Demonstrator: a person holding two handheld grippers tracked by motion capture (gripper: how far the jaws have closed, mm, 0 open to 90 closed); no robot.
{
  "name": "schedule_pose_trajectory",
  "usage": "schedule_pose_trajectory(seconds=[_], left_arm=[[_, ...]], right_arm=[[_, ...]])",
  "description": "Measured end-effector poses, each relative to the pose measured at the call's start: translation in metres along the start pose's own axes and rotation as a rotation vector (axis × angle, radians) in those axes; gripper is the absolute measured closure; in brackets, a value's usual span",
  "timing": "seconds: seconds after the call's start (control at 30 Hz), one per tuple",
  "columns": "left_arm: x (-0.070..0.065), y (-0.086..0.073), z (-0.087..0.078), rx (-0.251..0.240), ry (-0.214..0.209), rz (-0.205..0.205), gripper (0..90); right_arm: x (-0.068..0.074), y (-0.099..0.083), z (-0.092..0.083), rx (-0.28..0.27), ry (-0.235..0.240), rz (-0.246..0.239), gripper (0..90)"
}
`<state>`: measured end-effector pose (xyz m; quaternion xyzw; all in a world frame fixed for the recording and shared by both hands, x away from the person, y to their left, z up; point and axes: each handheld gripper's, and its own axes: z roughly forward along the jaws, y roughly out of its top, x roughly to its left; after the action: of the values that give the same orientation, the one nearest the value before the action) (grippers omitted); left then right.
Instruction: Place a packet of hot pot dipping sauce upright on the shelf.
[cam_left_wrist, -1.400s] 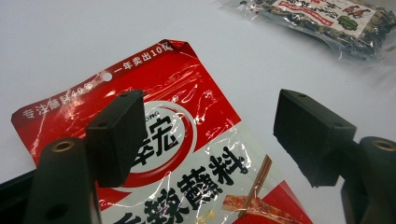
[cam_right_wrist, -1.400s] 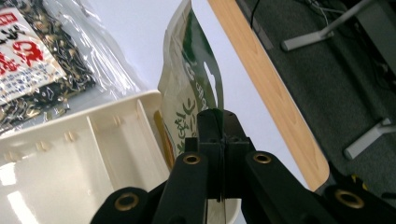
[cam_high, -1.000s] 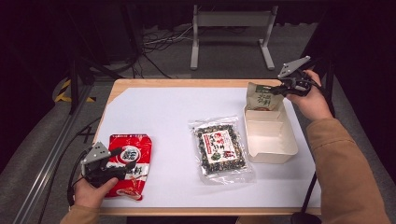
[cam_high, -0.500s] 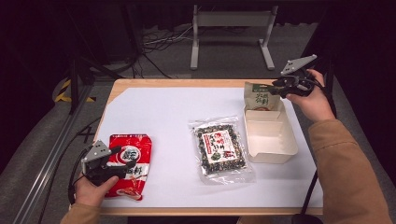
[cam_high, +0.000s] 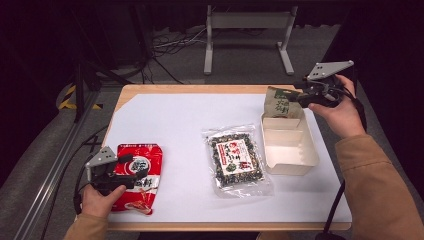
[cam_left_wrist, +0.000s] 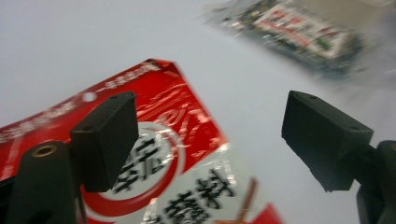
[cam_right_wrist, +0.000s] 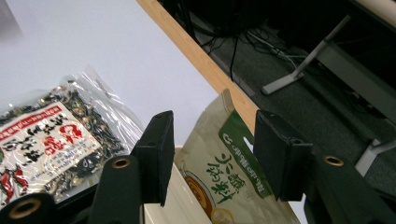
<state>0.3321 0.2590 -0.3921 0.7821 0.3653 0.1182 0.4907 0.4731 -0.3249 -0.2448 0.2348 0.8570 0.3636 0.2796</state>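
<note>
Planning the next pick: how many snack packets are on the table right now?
3. The red packet lies near left, under the left gripper. The clear packet lies mid-table. The green-and-tan packet stands at the far end of the tray, by the right gripper.

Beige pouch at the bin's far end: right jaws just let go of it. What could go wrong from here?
1. The beige pouch stands leaning at the far wall of the cream bin, beside the table's back edge; it may tip out.
2. The right gripper, jaws just opened, straddles the pouch top without pressing; pulling away could snag it.
3. The left gripper hangs open over the red packet; one jaw is off its edge, so a grip might slip.
</note>
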Motion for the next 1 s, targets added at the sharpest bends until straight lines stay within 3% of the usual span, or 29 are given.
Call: schedule_pose_trajectory(seconds=[0.03, 0.17, 0.23, 0.33, 0.5, 0.53, 0.57, 0.67, 1.0], left_arm=[[0.0, 0.002, -0.003, -0.012, -0.023, 0.006, 21.5], [0.0, 0.006, -0.012, -0.025, -0.021, 0.023, 16.2], [0.003, 0.005, -0.014, -0.025, -0.023, 0.013, 16.3], [0.007, 0.004, -0.015, -0.026, 0.029, 0.015, 15.4], [0.012, 0.002, -0.012, 0.011, 0.046, 0.02, 22.7], [0.012, 0.002, -0.011, 0.017, 0.056, 0.012, 19.2], [0.012, 0.001, -0.011, 0.002, 0.092, 0.021, 16.4], [0.011, 0.001, -0.012, -0.015, 0.122, 0.039, 16.3], [0.017, 0.006, -0.018, -0.017, 0.176, 0.042, 15.0]], right_arm=[[0.006, 0.003, -0.004, -0.021, 0.007, 0.009, 47.4], [0.015, 0.006, -0.009, -0.048, 0.017, 0.008, 47.5], [0.027, 0.009, -0.013, -0.072, 0.035, -0.005, 47.7], [0.037, 0.011, -0.016, -0.09, 0.05, -0.012, 47.8], [0.061, 0.015, -0.021, -0.129, 0.088, -0.008, 47.9], [0.067, 0.015, -0.022, -0.134, 0.102, 0.001, 47.7], [0.075, 0.015, -0.022, -0.14, 0.114, -0.002, 47.0], [0.084, 0.015, -0.022, -0.152, 0.134, -0.001, 46.3], [0.114, -0.002, -0.017, -0.182, 0.204, 0.051, 45.2]])
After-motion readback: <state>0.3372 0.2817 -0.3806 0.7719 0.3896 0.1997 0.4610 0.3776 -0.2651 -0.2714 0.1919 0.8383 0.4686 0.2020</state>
